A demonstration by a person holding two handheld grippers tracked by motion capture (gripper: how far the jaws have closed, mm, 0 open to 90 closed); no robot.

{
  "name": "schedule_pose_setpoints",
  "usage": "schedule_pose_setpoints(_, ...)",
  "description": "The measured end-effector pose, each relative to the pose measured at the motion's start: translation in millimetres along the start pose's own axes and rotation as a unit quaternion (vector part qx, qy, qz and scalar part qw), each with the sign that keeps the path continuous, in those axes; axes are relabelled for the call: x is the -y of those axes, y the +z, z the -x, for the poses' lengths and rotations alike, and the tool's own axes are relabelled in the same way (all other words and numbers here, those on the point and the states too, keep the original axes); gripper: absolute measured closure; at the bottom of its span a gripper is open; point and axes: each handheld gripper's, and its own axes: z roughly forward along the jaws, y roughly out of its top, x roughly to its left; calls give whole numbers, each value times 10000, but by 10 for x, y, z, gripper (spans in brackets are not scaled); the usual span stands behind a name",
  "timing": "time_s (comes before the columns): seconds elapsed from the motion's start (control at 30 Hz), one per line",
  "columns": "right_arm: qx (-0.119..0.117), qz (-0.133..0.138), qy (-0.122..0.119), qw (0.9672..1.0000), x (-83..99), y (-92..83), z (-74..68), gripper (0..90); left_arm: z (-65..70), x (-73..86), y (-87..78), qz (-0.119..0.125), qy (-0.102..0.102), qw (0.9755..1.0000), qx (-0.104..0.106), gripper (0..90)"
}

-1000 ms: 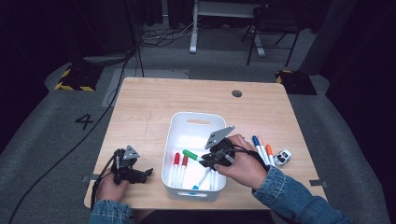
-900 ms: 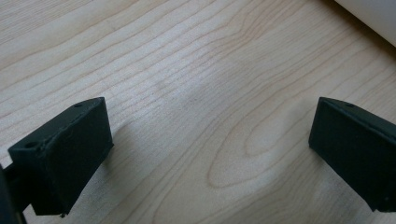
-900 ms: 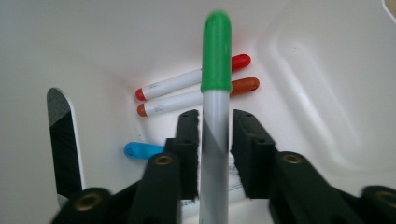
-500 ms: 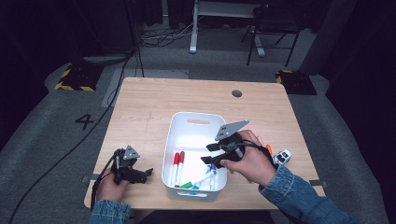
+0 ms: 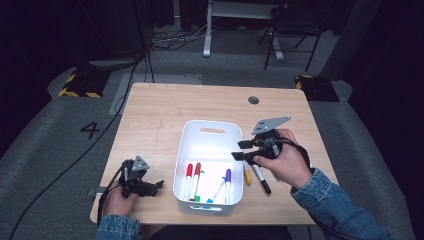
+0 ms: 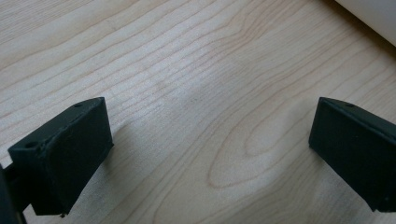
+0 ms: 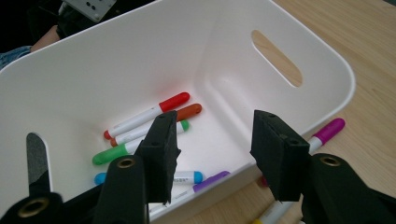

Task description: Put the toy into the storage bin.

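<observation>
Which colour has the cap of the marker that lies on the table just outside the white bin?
Magenta. The marker beside the bin shows best in the right gripper view.

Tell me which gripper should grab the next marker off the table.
Right. The right gripper hovers open and empty at the bin's right rim, just beside the loose markers on the table. The left gripper sits open on bare wood across the bin from them.

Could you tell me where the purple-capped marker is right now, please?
In the high view, the purple-capped marker lies inside the white plastic bin, at its near right, beside a blue-capped marker.
</observation>
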Motion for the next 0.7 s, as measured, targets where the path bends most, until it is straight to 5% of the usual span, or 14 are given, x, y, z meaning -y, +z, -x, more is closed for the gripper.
schedule_pose_setpoints(0.37, 371, -112, 333, 9987, 175, -102, 311, 567, -5, -3, 2, 6, 5, 10000, 7, 0)
schedule_pose_setpoints(0.7, 652, -631, 669, 9936, 476, 64, 491, 637, -31, -9, 8, -3, -72, 10000, -22, 0)
